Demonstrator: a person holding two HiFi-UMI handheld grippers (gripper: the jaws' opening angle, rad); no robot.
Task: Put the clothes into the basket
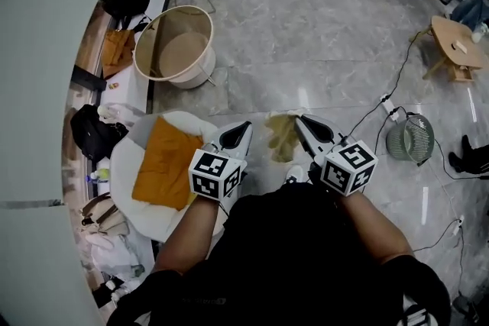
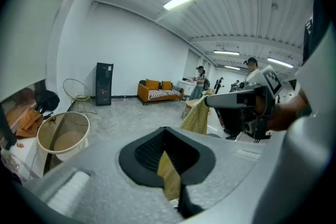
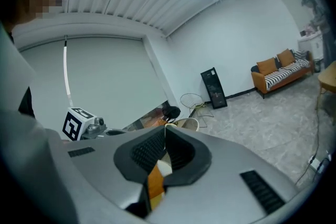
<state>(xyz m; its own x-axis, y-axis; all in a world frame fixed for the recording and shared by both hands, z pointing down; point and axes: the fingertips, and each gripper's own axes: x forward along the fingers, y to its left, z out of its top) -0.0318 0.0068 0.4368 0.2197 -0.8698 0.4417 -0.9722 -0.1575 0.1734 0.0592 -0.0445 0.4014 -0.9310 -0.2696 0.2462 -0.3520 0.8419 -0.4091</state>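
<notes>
- The cloth, a yellowish piece, hangs in the air well apart from the basket, on the person's side of it and not over its rim.
- The right gripper has its fingers closed tight, and the top edge of the cloth is pinched at their tips. It is the gripper farther from the basket.
- The left gripper is between the cloth and the basket, just beside the cloth. Its fingers are together too, and a thin strip of the same yellow shows in the slit between them. I cannot tell if that strip is gripped or only seen through the gap.
- The basket is round and pale, and it stands upright on the grey floor with its mouth open.
- A white chair with an orange cushion sits near the basket, between it and the person.
</notes>
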